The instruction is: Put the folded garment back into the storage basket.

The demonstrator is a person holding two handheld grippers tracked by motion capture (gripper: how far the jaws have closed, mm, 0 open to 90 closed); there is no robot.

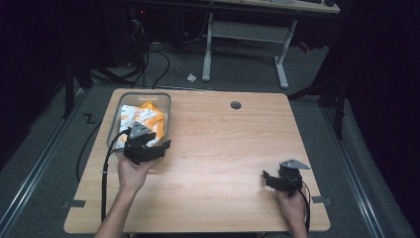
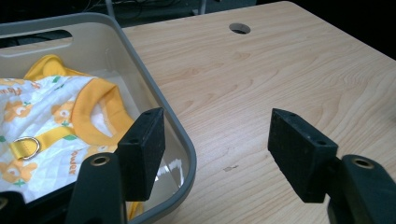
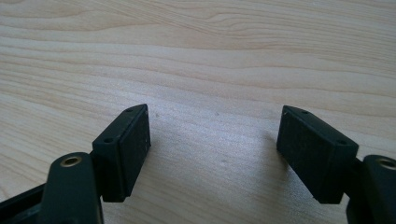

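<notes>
A grey plastic bin (image 1: 115,113) stands at the table's left side and holds a white and orange patterned garment (image 1: 141,118) with a yellow strap and a metal ring (image 2: 25,145). My left gripper (image 1: 147,148) hovers open at the bin's near right corner, one jaw over the bin (image 2: 159,100) and the other over bare wood. The garment (image 2: 51,112) lies loose inside, untouched. Near the table's front right, my right gripper (image 1: 275,179) is open, low over the wood, with nothing between its jaws. The right gripper (image 3: 214,140) faces plain tabletop.
A round cable hole (image 1: 236,105) sits in the wooden table (image 1: 233,148) near its far edge. A white-legged desk (image 1: 247,34) stands behind on the grey carpet. Black cables trail off the left side.
</notes>
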